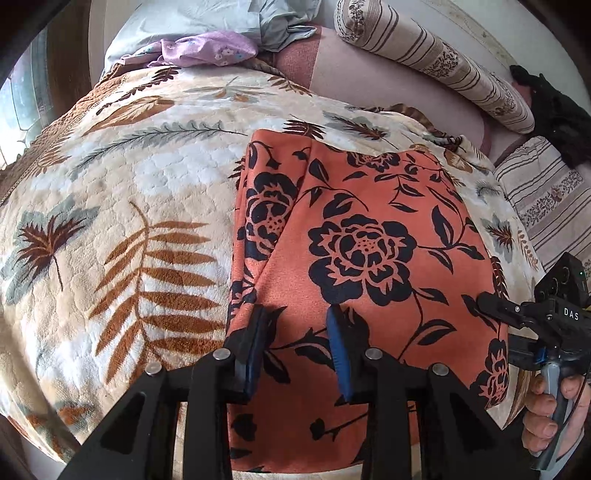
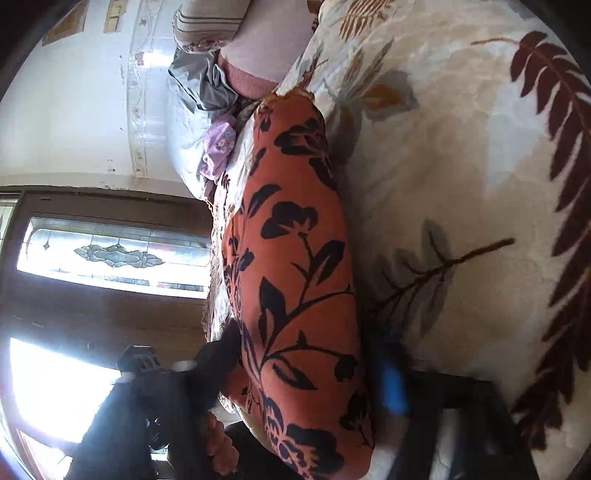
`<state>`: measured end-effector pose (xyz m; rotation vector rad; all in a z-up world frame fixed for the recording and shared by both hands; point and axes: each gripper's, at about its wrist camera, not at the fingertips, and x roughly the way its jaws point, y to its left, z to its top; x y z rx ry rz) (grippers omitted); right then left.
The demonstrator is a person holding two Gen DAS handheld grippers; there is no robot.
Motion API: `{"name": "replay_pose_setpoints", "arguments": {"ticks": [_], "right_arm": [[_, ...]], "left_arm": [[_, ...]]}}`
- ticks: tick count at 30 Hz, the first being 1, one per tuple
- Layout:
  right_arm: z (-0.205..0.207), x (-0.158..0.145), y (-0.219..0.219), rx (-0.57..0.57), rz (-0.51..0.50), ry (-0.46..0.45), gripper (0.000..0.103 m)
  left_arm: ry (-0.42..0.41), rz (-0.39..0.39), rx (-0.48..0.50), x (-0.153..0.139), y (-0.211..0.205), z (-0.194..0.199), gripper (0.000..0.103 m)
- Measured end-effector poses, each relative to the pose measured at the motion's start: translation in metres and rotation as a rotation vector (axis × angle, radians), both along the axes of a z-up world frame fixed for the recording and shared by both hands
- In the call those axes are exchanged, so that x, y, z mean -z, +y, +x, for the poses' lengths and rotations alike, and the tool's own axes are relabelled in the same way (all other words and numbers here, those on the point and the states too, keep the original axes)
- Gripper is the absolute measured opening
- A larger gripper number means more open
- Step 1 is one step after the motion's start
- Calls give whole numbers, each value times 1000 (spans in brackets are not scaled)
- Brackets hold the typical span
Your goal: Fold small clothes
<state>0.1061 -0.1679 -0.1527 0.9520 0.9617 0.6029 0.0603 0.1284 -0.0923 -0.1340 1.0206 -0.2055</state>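
An orange garment with black flowers (image 1: 362, 251) lies folded on a leaf-patterned blanket (image 1: 122, 206). My left gripper (image 1: 297, 343) is open just above its near edge, blue pads apart, holding nothing. My right gripper (image 1: 491, 302) shows at the garment's right edge in the left wrist view, held by a hand; its jaw state is unclear there. In the tilted, blurred right wrist view the garment (image 2: 295, 266) runs up the middle and my right gripper (image 2: 306, 373) straddles its near edge, one blue pad (image 2: 393, 384) on the blanket (image 2: 461, 177) side.
Striped pillows (image 1: 443, 62) and a black item (image 1: 554, 110) lie at the back right. A lilac cloth (image 1: 210, 51) and a pale blue cloth (image 1: 207, 22) lie at the back. A wooden door with patterned glass (image 2: 110, 254) stands beyond the bed.
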Motion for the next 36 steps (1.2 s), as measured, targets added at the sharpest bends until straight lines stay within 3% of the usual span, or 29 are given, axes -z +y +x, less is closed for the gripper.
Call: {"name": "replay_pose_setpoints", "arguments": {"ticks": [3,6,7,10,12,16,17,18,19,23,25,28,30,33,35,36], "right_arm": [[-11,-16,10,8,-139,-70,37],[-6,-6,12,10,-210,-49,38],[-6,-9,12,5,-198,-52,39],[-10,-27,7,-5,-177,-83,57],[-8,-36,-2,18,-118,-109,73],[24,-33,-10,57,-54,-91,75],[35,-26,-8,45,-42,-60,73],[44,-19,-2,18,-27,-29,50],[46,-13,2,-8,-46,-4,36],[28,-41,22,10,-298,-127,33],[34,-30,22,11,-344,-90,35],[33,-31,12,31,-252,-79,47],[31,-41,8,54,-218,-119,74],[45,-41,-6,115,-119,-115,75],[67,-28,-12,136,-38,-56,73],[80,-19,-9,110,-11,-17,51]], "left_arm": [[-16,-38,5,3,7,-4,34],[-25,-57,10,4,9,-5,35],[-26,-57,9,4,9,-5,35],[-29,-82,5,5,13,-5,35],[-29,-87,3,5,13,-4,35],[-43,-63,9,4,9,-6,35],[-44,-65,9,4,9,-6,35],[-42,-68,6,4,10,-6,35],[-40,-74,2,4,11,-6,35],[-39,-83,1,5,13,-6,35],[-45,-65,8,5,10,-6,35],[-50,-63,8,4,11,-7,35],[-45,-69,4,5,11,-6,35],[-51,-56,6,4,9,-6,35],[-51,-59,6,4,9,-6,35],[-49,-63,3,4,9,-6,35]]}}
